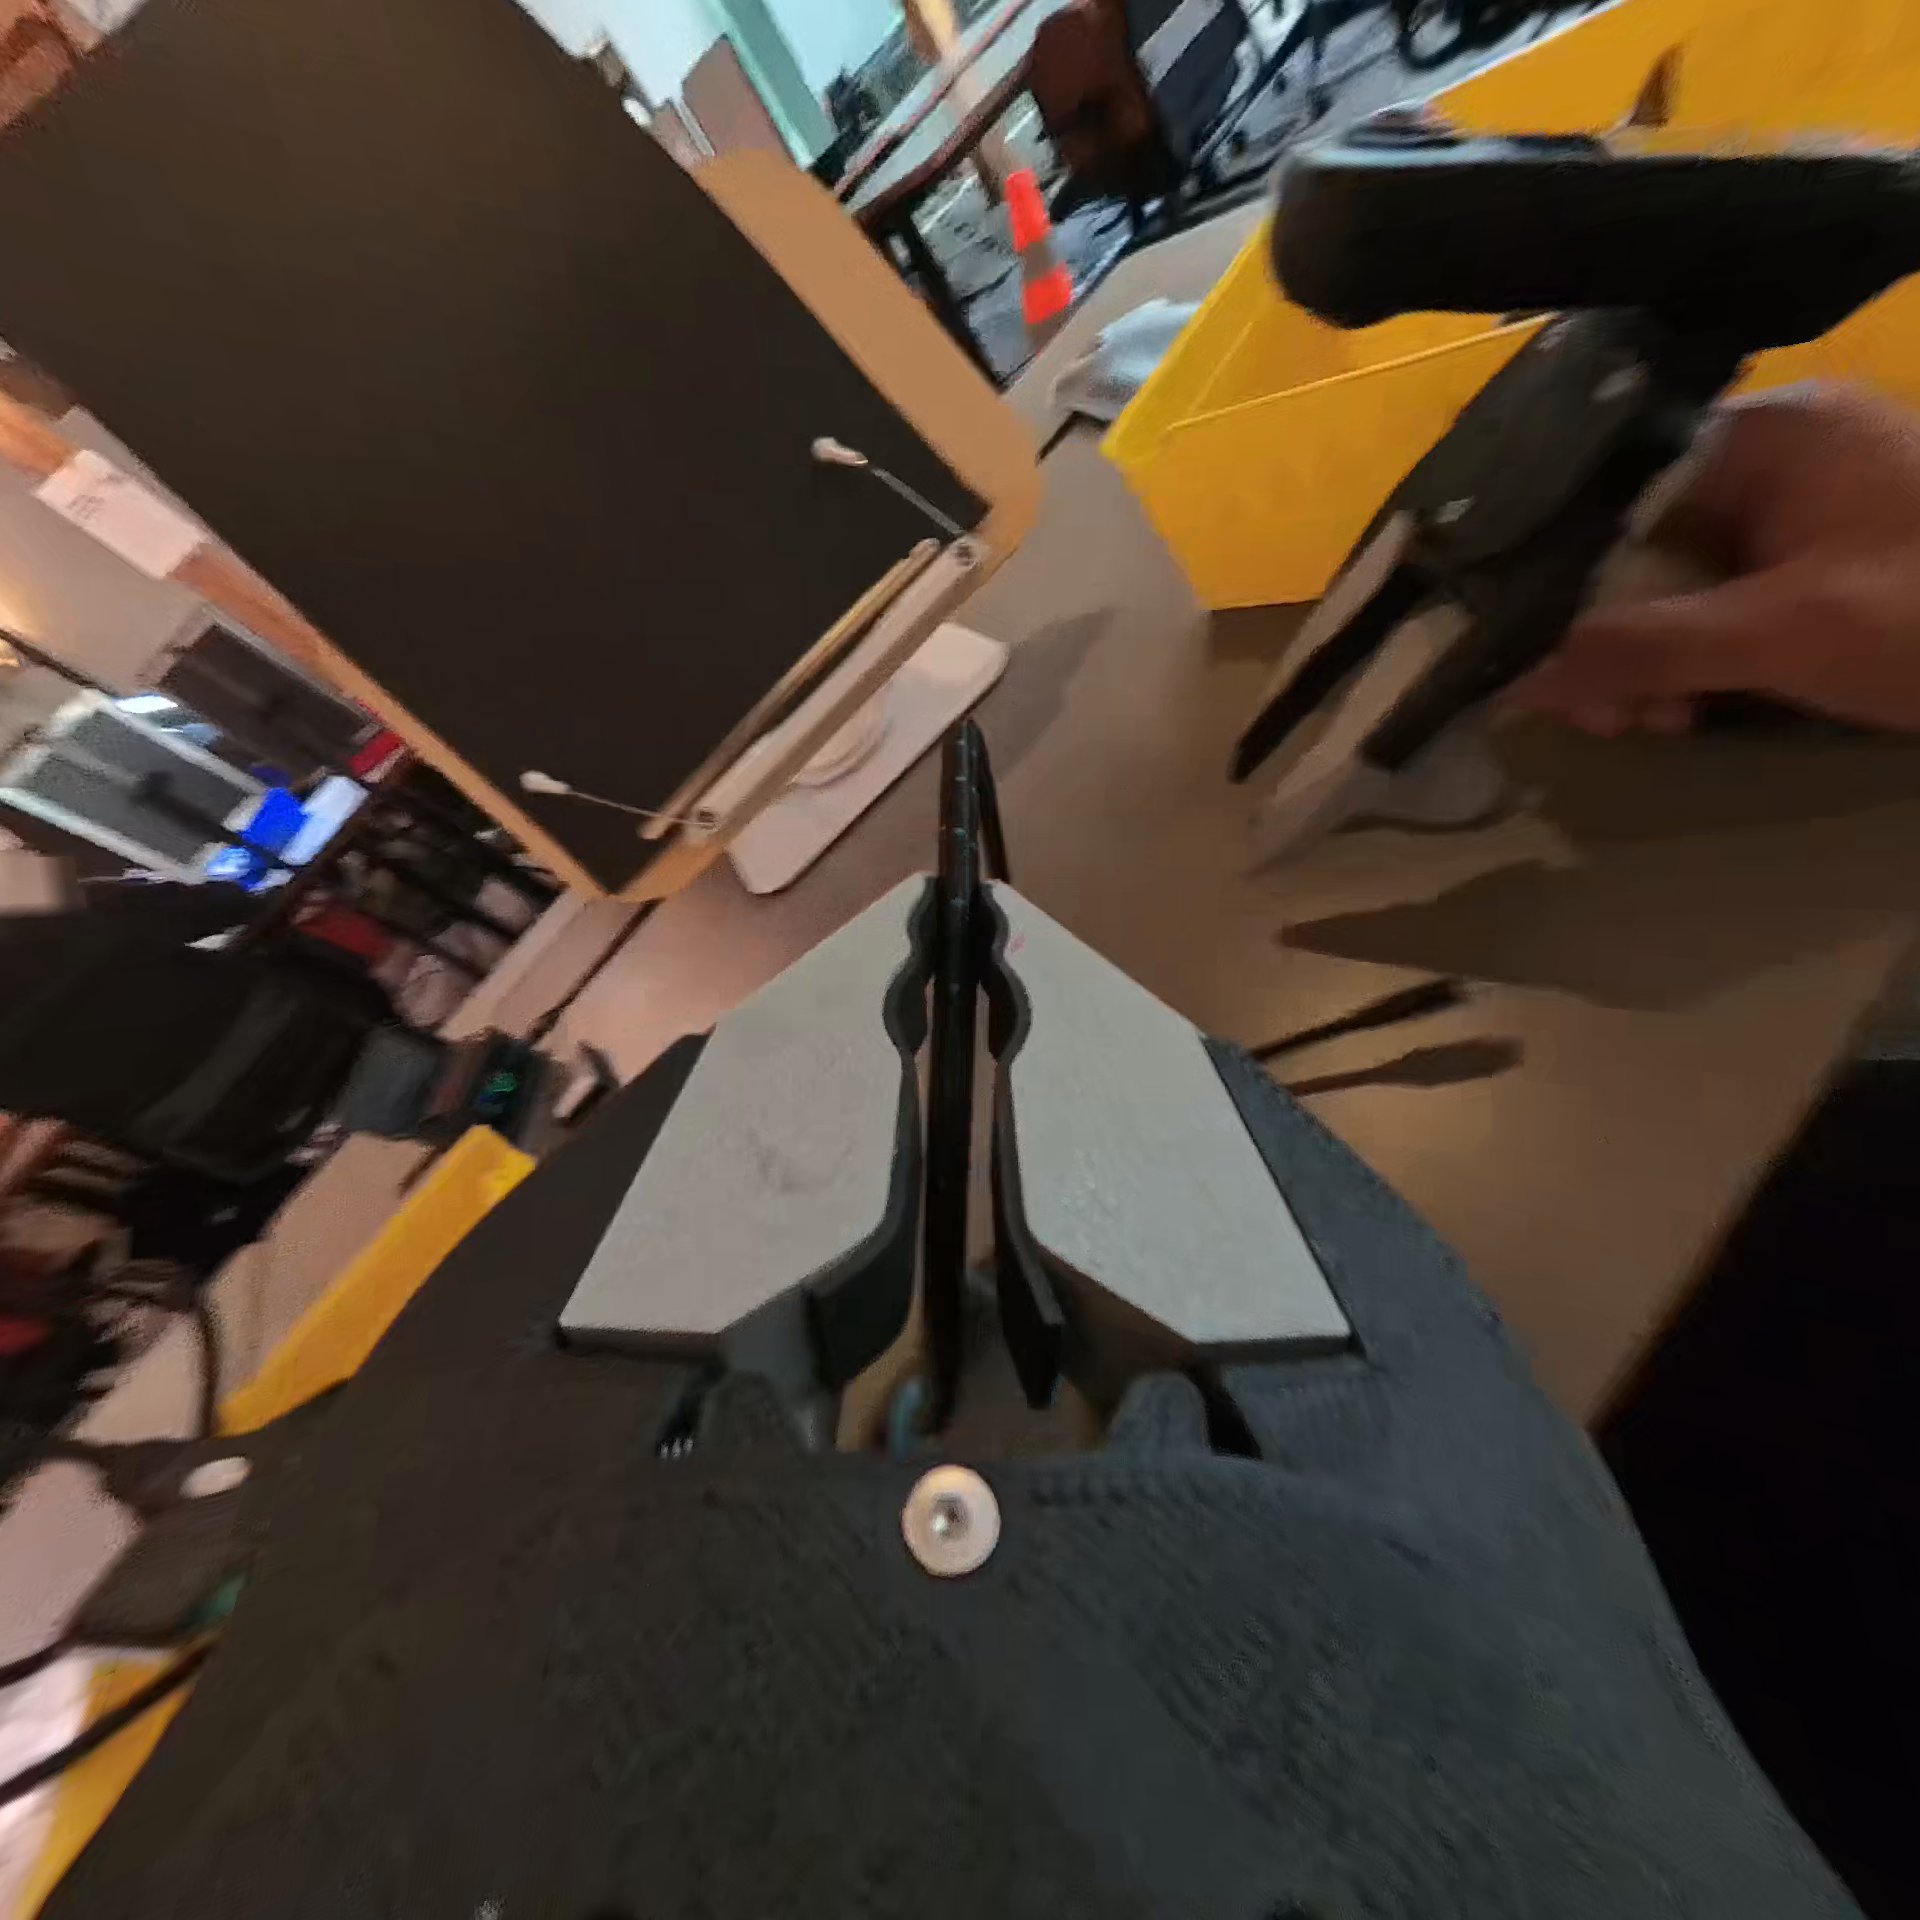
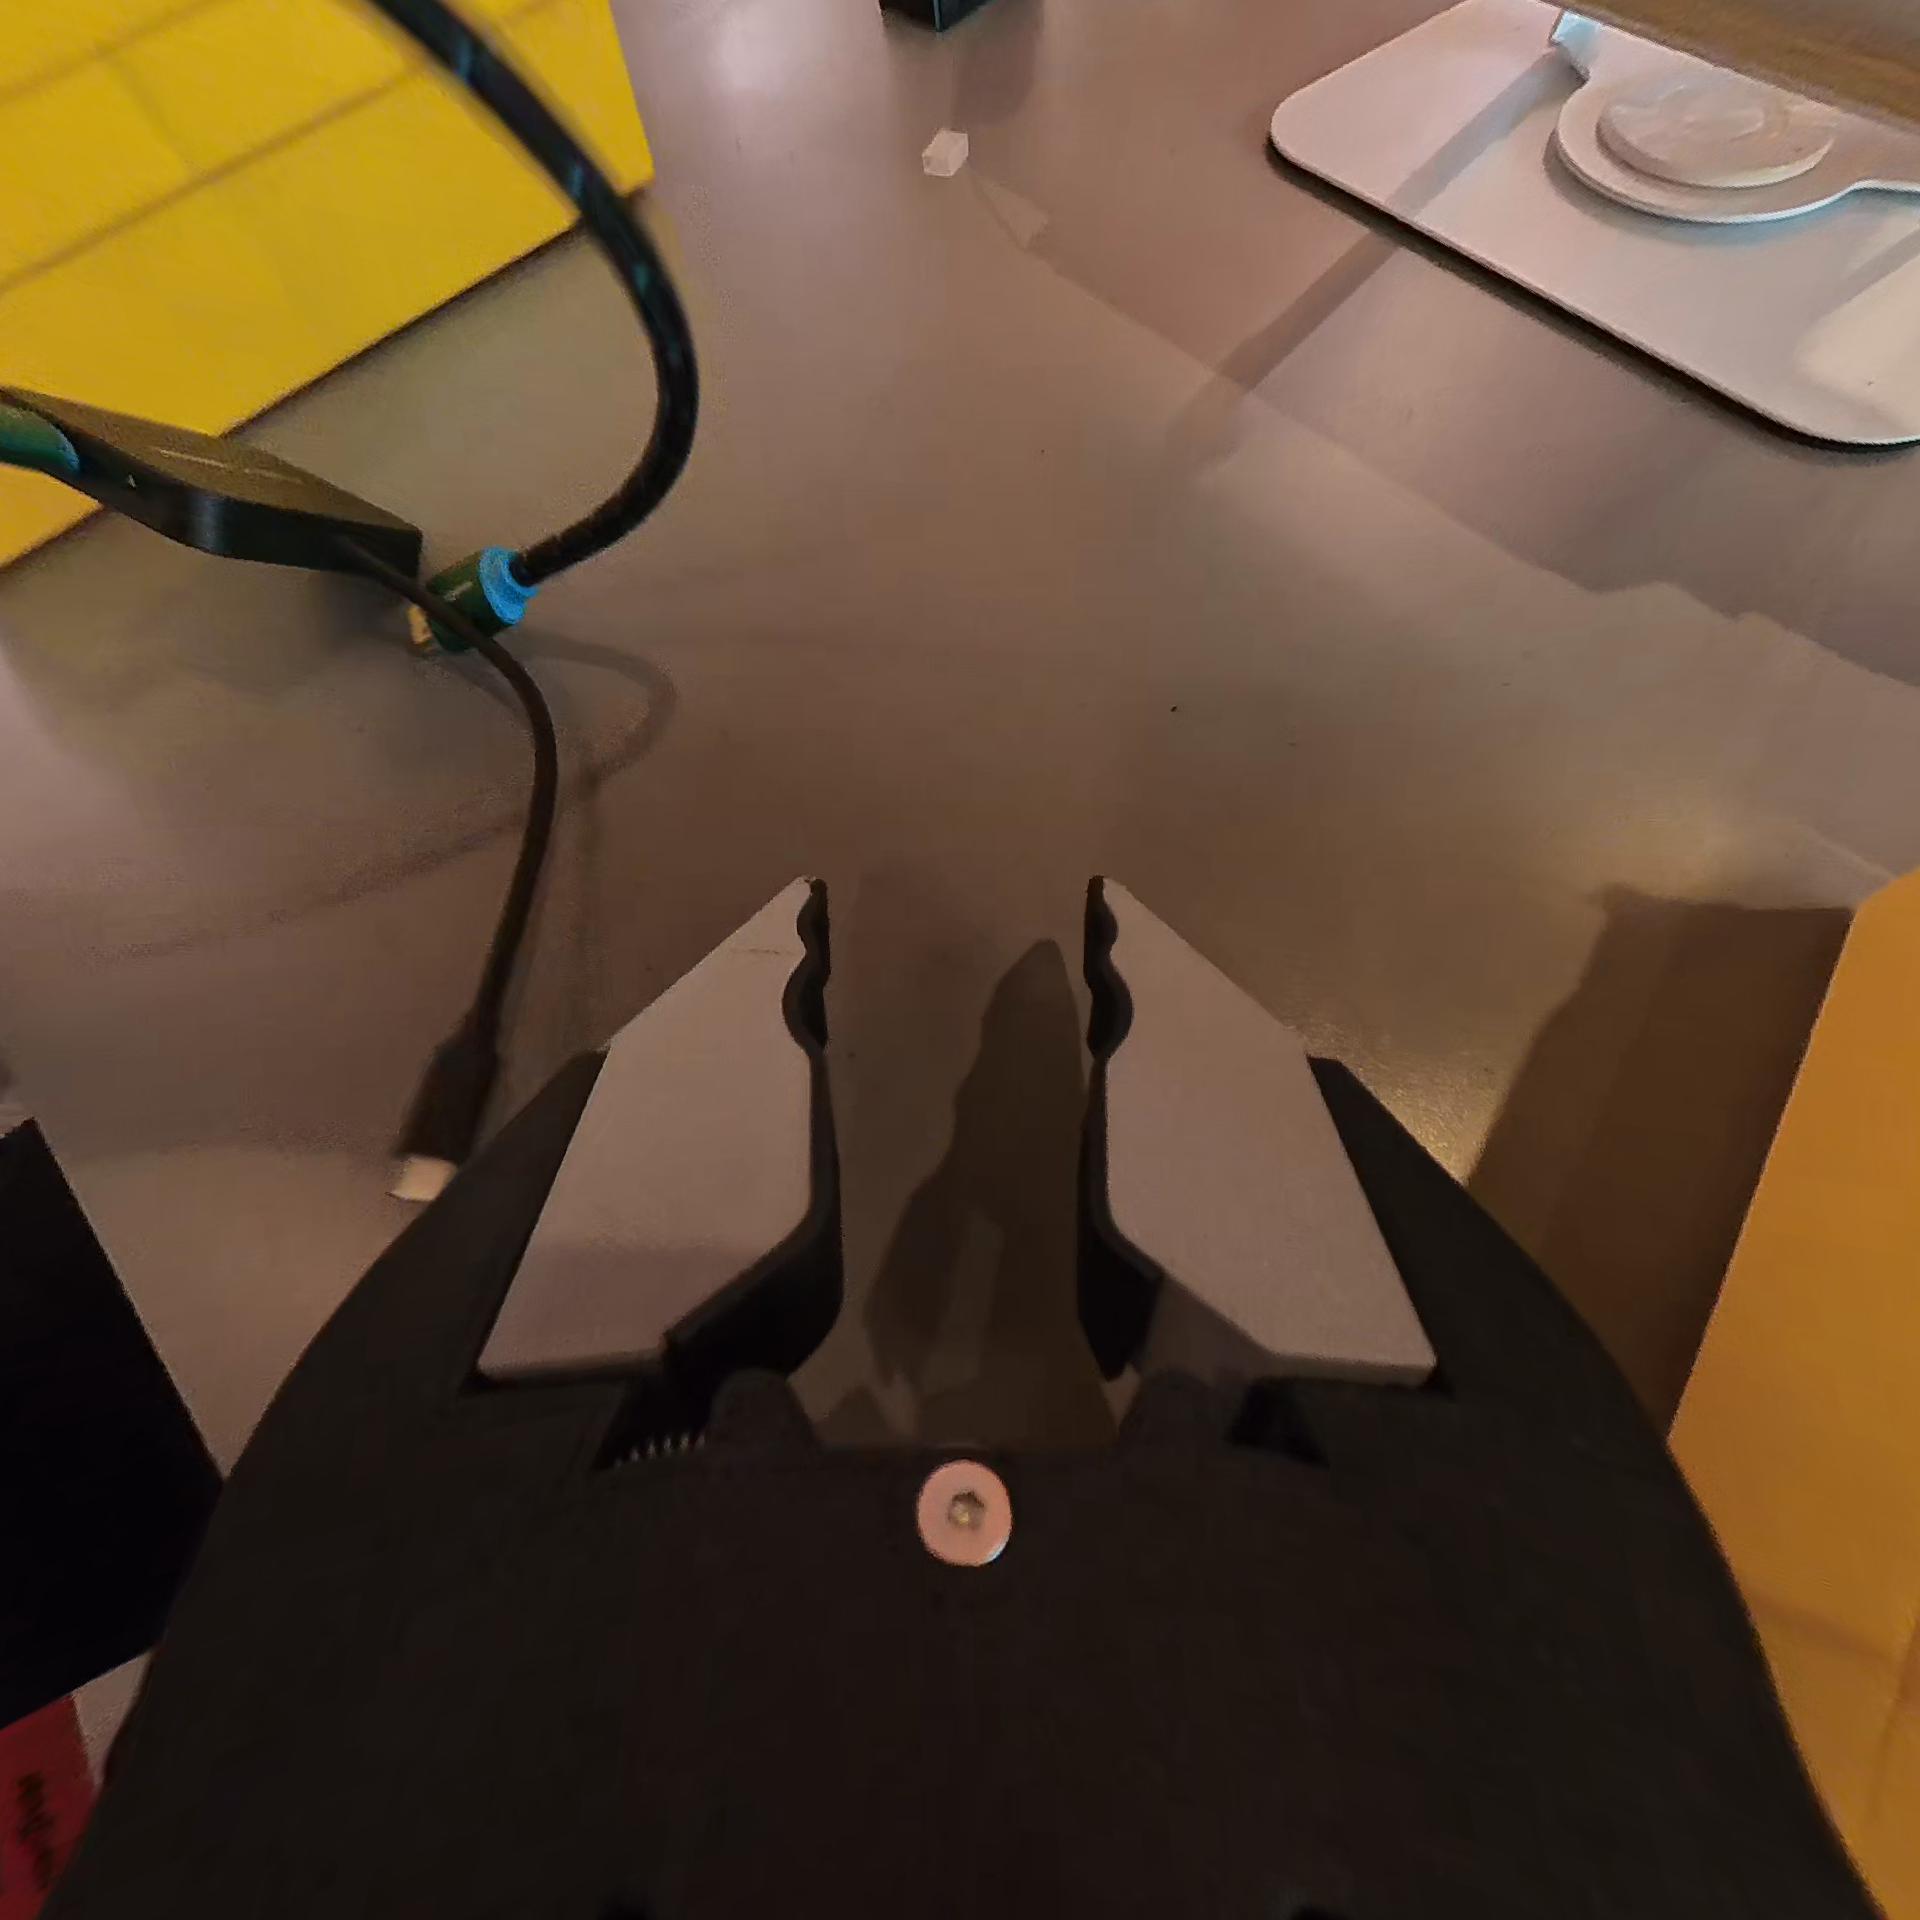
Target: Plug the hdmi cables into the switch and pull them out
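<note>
The switch (image 2: pixel 239 509), a flat black box, is being held up off the worktop (image 2: pixel 1039 675) at the left of the right wrist view, tilted, its far end running out of frame. A braided HDMI cable (image 2: pixel 634 312) with a green-and-blue plug (image 2: pixel 480 603) is sitting at the switch's near end, apparently plugged in, though the joint is partly hidden. A thinner black lead (image 2: pixel 520 831) is hanging down from the same end, its small connector (image 2: pixel 442 1112) lying loose on the worktop.

The left tongs (image 1: pixel 961 914) are clenching a thin black piece edge-on, which I judge to be the switch. The right tongs (image 2: pixel 956 935) are standing released with nothing between them, hovering over bare worktop.

The switch is likely light and rigid, so it needs a firm pinch across its flat faces. The cable is springy; better gripping the hard plug shell than the braid.

Beyond, a yellow bin (image 2: pixel 260 208) and a white monitor base (image 2: pixel 1558 260) are resting.
</note>
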